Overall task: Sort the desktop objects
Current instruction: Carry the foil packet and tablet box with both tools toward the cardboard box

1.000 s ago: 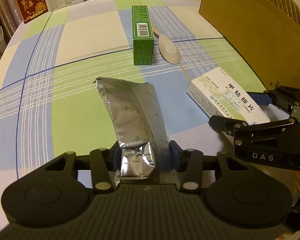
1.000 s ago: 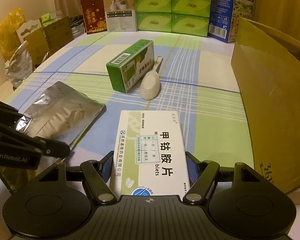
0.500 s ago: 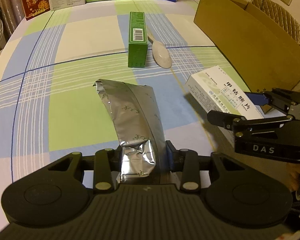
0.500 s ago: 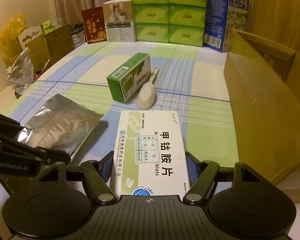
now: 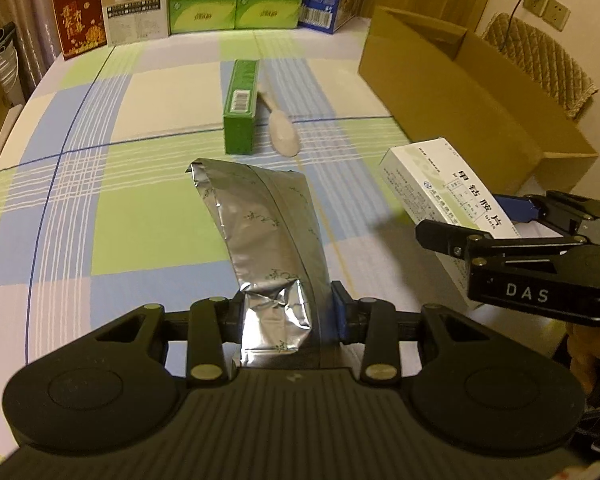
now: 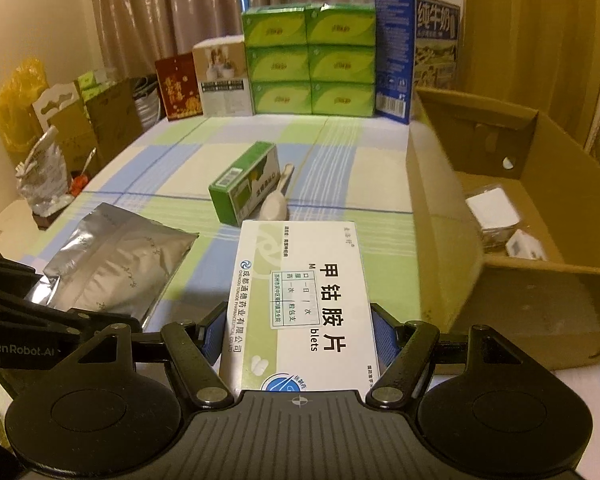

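The left gripper (image 5: 286, 312) is pinched tight on a crinkly silver foil pouch (image 5: 264, 236) with tiny leafy prints, held up off the checked tablecloth (image 5: 148, 216). The right gripper (image 6: 298, 332) has its jaws fairly wide, clamped on a white-and-green medicine box (image 6: 300, 292) with big black Chinese lettering, next to the open cardboard box (image 6: 500, 216).

1 foil pouch (image 5: 260, 220), 1 white medicine box (image 6: 300, 300), 1 green box (image 5: 241, 112), 1 spoon (image 5: 282, 134), 1 cardboard box (image 6: 500, 216)
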Demonstrator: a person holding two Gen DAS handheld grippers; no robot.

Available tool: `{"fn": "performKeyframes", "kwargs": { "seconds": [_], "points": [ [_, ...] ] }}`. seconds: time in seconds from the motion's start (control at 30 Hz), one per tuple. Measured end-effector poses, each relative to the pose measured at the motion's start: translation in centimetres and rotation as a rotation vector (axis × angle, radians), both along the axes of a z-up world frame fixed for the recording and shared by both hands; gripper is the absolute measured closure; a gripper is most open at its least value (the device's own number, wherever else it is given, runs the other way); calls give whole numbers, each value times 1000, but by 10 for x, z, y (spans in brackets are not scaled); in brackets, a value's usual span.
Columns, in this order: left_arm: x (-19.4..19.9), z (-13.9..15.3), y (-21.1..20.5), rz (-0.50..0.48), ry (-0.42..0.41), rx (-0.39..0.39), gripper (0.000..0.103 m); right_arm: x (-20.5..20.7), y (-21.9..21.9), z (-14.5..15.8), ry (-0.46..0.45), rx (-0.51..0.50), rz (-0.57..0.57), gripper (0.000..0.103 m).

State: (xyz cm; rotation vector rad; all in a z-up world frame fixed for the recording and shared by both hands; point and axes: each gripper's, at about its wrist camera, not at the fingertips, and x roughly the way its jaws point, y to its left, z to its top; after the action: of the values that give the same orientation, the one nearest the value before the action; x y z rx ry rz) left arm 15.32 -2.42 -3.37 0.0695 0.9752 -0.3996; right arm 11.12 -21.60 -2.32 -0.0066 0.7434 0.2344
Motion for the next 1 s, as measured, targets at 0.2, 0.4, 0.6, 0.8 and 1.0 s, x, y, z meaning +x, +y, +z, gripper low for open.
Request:
{"fn": "performKeyframes", "kwargs": {
  "seconds": [0.2,0.4,0.6,0.8,1.0],
  "points": [
    [-19,22,-9,6,-29,-23,70,-16,-11,21,-37,10,-20,35],
    [-35,40,-21,-8,-58,-28,70,-32,-30,38,-69,17,-58,35],
    [-44,55,-37,-35,-87,-34,70,-43,-52,52,-95,14,-104,35],
    [-49,65,-59,-76,-109,-42,70,-50,-76,65,-120,12,-154,35],
    [-52,73,-81,-111,-122,-49,70,-54,-97,72,-131,14,-197,35]
  ]
}}
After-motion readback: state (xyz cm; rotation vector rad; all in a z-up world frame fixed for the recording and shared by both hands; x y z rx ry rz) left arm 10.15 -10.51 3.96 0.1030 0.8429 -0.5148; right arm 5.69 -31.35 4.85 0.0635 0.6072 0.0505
